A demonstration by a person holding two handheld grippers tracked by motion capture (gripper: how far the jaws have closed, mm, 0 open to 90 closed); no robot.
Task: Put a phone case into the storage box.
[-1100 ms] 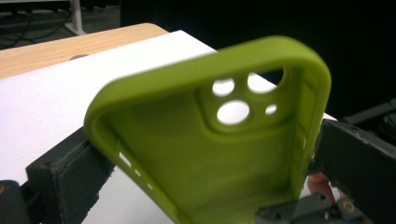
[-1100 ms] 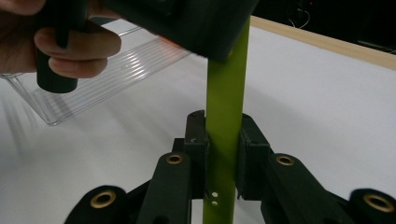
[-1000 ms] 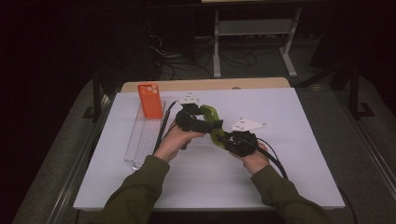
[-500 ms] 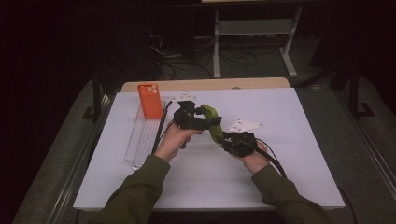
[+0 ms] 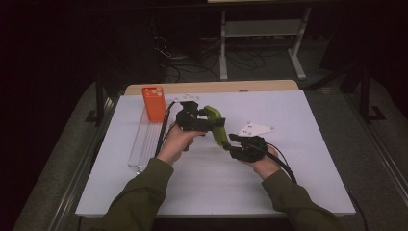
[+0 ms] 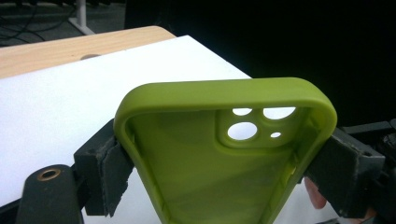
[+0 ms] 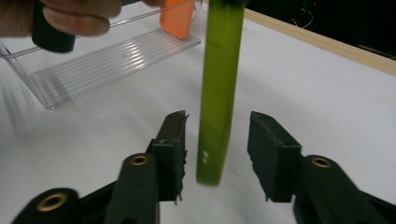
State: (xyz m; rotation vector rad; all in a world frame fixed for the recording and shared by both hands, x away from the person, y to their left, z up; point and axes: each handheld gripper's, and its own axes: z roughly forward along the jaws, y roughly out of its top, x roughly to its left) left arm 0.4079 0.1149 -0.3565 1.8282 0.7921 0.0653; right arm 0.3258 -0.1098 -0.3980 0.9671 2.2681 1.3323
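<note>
A lime-green phone case [image 5: 214, 123] hangs above the white table, its camera cutouts at the far end in the left gripper view. My left gripper [image 6: 219, 175] is shut on the green case [image 6: 224, 154]; its jaws have just closed, and the pads [image 6: 109, 170] press both long edges. My right gripper [image 7: 217, 149] is open and its jaws have just been opening. The case's lower end [image 7: 217, 93] stands edge-on between its pads [image 7: 175, 140] without touching them. In the high view the left gripper [image 5: 204, 121] is up-left of the right gripper [image 5: 230, 144].
A clear ribbed tray [image 5: 146, 139] lies along the table's left side, with an orange phone case [image 5: 154, 102] upright at its far end. The tray [image 7: 107, 60] and the orange case [image 7: 177, 18] sit beyond the left hand. A wooden edge [image 5: 211, 87] borders the far side.
The left gripper has closed on the green case's upper part. The right gripper's jaws have spread off its lower end. Both hands have stayed nearly where they were.
</note>
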